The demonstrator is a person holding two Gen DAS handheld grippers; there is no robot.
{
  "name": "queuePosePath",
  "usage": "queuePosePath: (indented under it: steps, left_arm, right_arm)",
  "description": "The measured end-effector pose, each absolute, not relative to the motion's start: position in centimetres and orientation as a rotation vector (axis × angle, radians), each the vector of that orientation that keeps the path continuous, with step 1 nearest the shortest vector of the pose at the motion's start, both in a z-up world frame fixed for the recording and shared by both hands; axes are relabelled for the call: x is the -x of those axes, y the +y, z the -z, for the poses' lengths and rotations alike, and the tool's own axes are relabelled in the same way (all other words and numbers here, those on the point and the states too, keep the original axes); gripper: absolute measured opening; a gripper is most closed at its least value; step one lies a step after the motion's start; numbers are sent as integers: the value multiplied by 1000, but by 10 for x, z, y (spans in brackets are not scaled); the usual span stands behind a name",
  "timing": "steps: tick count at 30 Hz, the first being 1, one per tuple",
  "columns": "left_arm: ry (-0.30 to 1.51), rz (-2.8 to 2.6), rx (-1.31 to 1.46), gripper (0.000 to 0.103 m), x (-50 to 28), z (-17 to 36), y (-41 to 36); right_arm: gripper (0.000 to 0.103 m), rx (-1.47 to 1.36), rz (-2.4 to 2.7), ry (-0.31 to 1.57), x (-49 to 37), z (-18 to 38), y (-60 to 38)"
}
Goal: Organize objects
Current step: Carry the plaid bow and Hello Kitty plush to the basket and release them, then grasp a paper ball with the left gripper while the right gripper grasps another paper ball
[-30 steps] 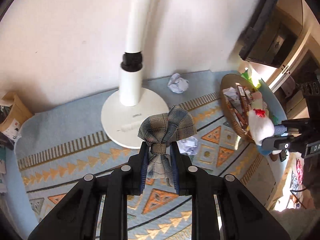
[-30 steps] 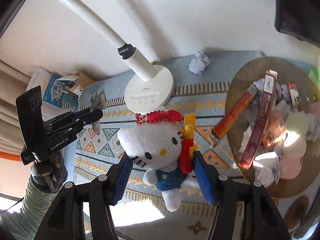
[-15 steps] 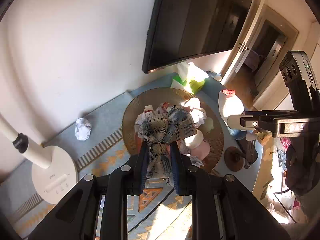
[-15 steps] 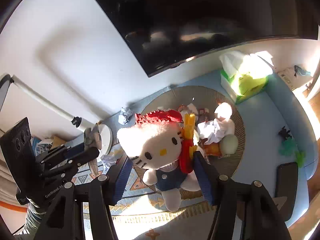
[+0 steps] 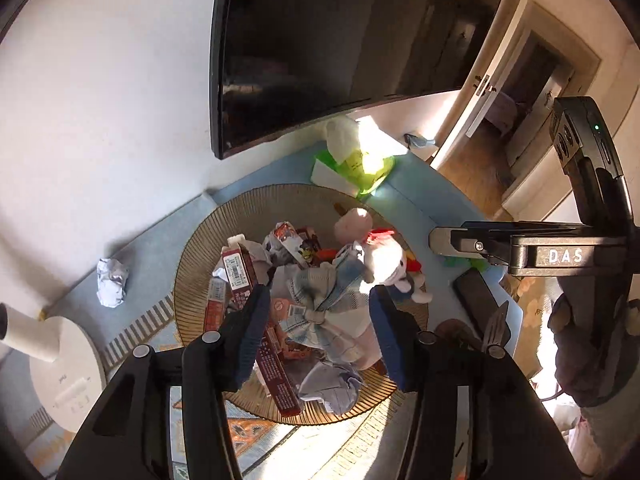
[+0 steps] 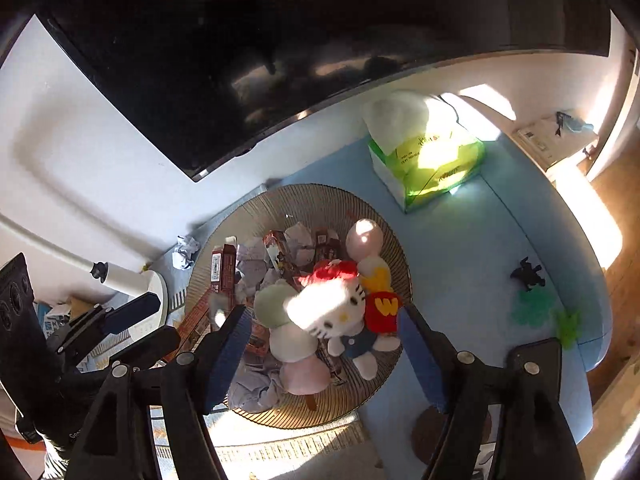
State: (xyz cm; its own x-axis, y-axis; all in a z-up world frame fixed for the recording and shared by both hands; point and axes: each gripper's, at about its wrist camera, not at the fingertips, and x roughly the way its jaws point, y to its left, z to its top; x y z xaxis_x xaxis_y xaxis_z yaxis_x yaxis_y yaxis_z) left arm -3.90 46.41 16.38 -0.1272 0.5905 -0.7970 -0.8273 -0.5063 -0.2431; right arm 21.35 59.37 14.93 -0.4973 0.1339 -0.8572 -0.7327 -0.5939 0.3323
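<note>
Left wrist view: my left gripper (image 5: 318,332) stands wide open above the woven tray (image 5: 200,248), holding nothing; the plaid bow (image 5: 324,308) lies between the fingers' line of sight on the heap, apparently resting in the tray, though I cannot tell whether it has fully settled. Right wrist view: my right gripper (image 6: 320,352) is likewise spread wide and empty, with the white cat plush (image 6: 332,312) lying on the heap beside a pale green ball (image 6: 272,304) and a pink ball (image 6: 362,236). Red-brown cartons (image 5: 240,276) and crumpled papers fill the rest of the tray.

Progress, as I judge it: both carried items are delivered and most clutter is gathered. Still outside the tray are one crumpled paper ball (image 5: 112,282) near the wall, a small black figure (image 6: 528,274) and green shapes (image 6: 536,308) on the far side, and a dark phone-like slab (image 5: 476,304) just beside the tray.

Surface and room: a light blue mat (image 6: 460,248) with a patterned border covers the table, sunlit in patches. A white lamp base (image 5: 68,368) stands to the left, a green tissue pack (image 6: 428,152) behind the tray, a dark screen (image 5: 340,40) on the white wall, and a doorway (image 5: 516,92) at right.
</note>
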Motion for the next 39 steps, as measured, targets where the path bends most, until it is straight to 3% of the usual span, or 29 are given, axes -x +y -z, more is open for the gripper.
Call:
queuePosePath:
  steps: [13,23,24,25,27,39]
  left_arm:
    - [178,-1956,1217,49,53,-153,378]
    - [29,-2097,1271,49,58,-157,285]
    - [26,-2096,1286,52,58,-155,278]
    - [30,-2099,1312,67,58,-151,272]
    - [19,-2137,1340,83,57,-144,258]
    - [-120,-2114,1479,83,72,-88,238]
  right_arm:
    - [74,1185,-2118,1039,-216,-132,578]
    - [74,1253,-2203,963,-180,-142,540]
    - [74,1266,-2214,949,-175,-143,535]
    - [74,1278,-2225,936,-169,-143,530]
    - [74,1304,-2249,915,-157,-143,519]
    - [74,1486,-2400,624,-68,-145,463]
